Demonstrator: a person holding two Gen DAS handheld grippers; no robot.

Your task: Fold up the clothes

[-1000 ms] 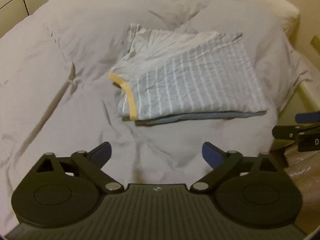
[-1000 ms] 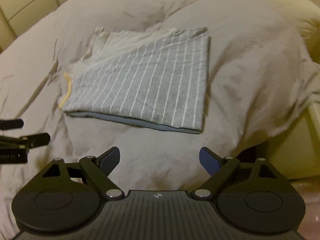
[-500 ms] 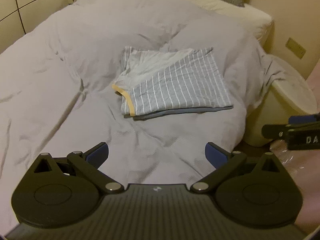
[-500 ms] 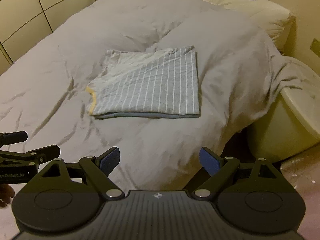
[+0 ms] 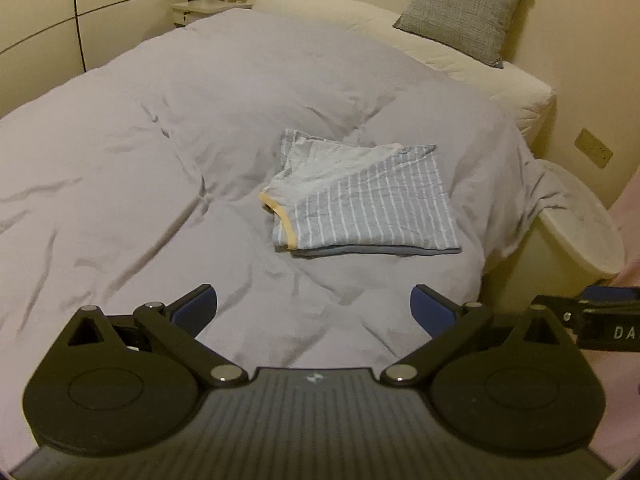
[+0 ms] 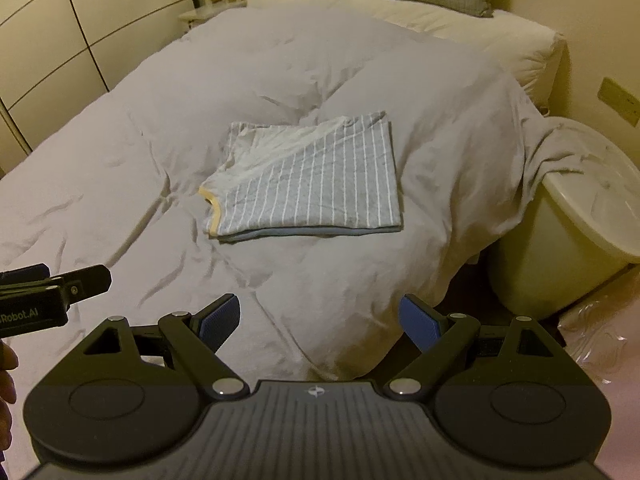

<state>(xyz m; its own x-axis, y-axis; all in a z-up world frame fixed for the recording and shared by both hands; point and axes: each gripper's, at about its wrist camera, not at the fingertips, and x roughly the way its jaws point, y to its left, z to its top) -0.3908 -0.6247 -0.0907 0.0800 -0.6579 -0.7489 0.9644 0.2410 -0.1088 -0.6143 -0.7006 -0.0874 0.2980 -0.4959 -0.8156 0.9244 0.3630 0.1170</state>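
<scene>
A grey shirt with thin white stripes and a yellow collar edge (image 5: 364, 200) (image 6: 308, 184) lies folded in a flat rectangle on the grey duvet (image 5: 160, 152) (image 6: 140, 152). My left gripper (image 5: 314, 308) is open and empty, well back from the shirt near the foot of the bed. Open and empty too, my right gripper (image 6: 320, 318) hangs over the bed's near corner. Each gripper shows at the edge of the other's view: the right one (image 5: 600, 320), the left one (image 6: 52, 292).
A cream round bin (image 6: 568, 232) (image 5: 576, 216) stands at the bed's right corner with duvet draped on its rim. A grey pillow (image 5: 464, 8) leans on the cream headboard. Wardrobe panels (image 6: 52, 40) line the left side. A hand (image 6: 6, 376) holds the left gripper.
Both grippers have pulled back and up from the folded shirt, so more of the bed and room shows. The shirt has not moved.
</scene>
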